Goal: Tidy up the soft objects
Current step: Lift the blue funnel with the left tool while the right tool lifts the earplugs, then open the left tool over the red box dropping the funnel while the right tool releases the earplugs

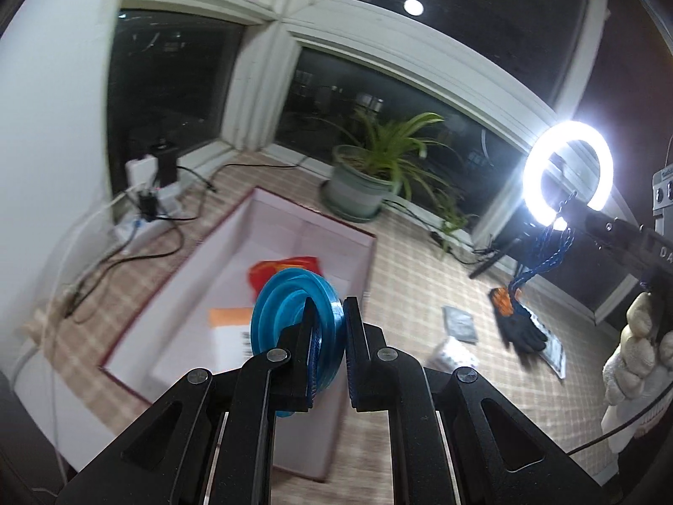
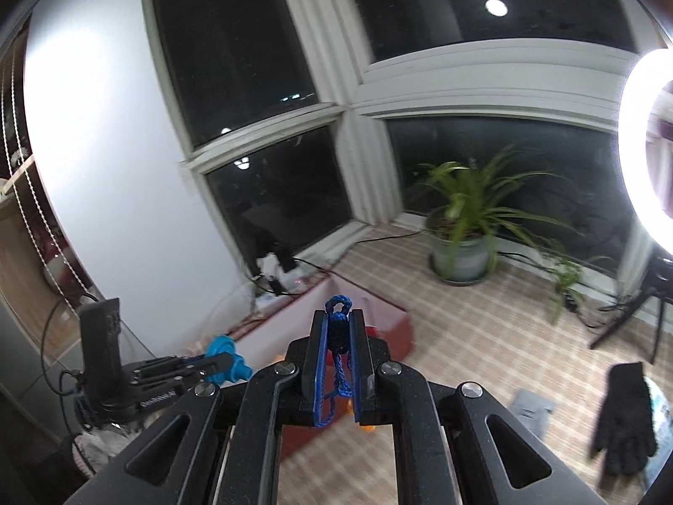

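Ribbed blue disc (image 1: pixel 294 315) and braided cord (image 2: pixel 338 336), each clamped.

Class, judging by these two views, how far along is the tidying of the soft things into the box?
Done: an orange-red packet and a white package already lie in the open box. In hand: the left gripper is shut on a blue ribbed disc above the box; the right gripper is shut on a blue cord. Left: a black glove and grey packet remain on the floor.

Both hand-held grippers (image 1: pixel 330 328) (image 2: pixel 338 349) clamped, raised.
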Action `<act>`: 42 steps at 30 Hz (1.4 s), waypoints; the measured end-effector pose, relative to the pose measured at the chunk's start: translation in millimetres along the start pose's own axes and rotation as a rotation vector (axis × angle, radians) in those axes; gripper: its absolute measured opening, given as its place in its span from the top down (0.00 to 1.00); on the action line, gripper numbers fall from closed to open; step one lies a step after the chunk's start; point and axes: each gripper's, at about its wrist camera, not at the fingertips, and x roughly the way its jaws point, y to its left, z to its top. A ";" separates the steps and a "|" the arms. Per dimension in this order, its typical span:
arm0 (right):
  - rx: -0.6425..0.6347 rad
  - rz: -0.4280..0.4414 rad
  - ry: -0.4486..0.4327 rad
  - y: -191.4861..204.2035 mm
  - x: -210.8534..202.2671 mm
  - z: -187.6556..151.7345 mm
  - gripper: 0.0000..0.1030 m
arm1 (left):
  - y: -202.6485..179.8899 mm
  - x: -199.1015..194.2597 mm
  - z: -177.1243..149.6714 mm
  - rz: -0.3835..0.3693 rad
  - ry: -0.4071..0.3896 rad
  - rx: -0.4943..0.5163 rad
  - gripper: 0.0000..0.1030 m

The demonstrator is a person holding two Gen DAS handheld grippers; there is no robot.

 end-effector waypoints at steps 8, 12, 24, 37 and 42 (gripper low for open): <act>-0.018 0.053 0.049 45.0 58.1 10.9 0.92 | 50.6 8.6 -0.6 0.027 0.040 -0.044 0.91; -0.002 0.064 0.093 56.7 88.3 7.8 0.92 | 65.1 13.4 -1.6 0.030 0.063 -0.050 0.91; 0.015 0.034 0.261 68.0 165.1 -25.5 0.92 | 71.7 28.4 -0.2 0.026 0.128 -0.002 0.91; 0.039 0.008 0.355 59.0 185.4 -41.0 0.49 | 78.9 35.8 5.0 0.023 0.148 -0.036 0.68; 0.067 0.018 0.357 55.4 183.9 -41.6 0.49 | 79.7 37.0 6.8 0.024 0.158 -0.042 0.58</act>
